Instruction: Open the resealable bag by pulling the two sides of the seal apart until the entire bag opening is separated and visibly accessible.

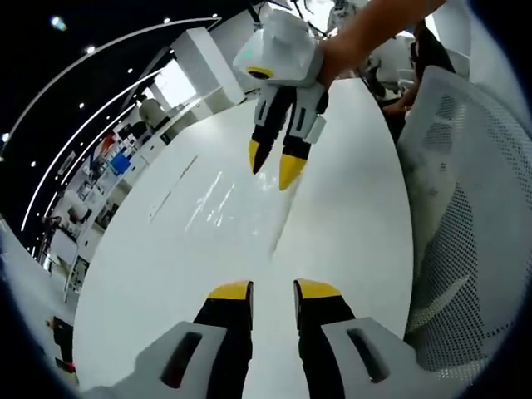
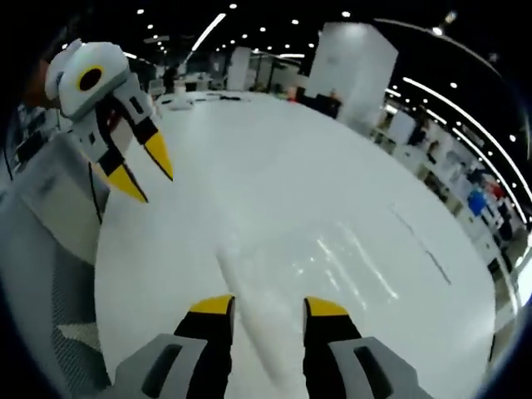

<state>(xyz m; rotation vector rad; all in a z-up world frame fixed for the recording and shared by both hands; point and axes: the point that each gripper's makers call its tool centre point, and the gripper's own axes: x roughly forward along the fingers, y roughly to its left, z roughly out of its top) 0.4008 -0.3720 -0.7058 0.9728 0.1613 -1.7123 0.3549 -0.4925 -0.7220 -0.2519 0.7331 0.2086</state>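
The clear resealable bag (image 1: 249, 208) lay flat on the white surface (image 1: 349, 233), between the two hand-held grippers and hard to make out against the glare. In the right gripper view it (image 2: 274, 283) ran from near the jaws toward the far side. The left hand-held gripper (image 1: 272, 291) hovered with jaws parted, grasping nothing; the right hand-held gripper (image 2: 269, 306) was likewise released, gripping nothing. A mesh chair (image 1: 465, 216) stood at the right. By these views, no part of the seal was yet gripped, so the whole opening seemingly remained to be done.
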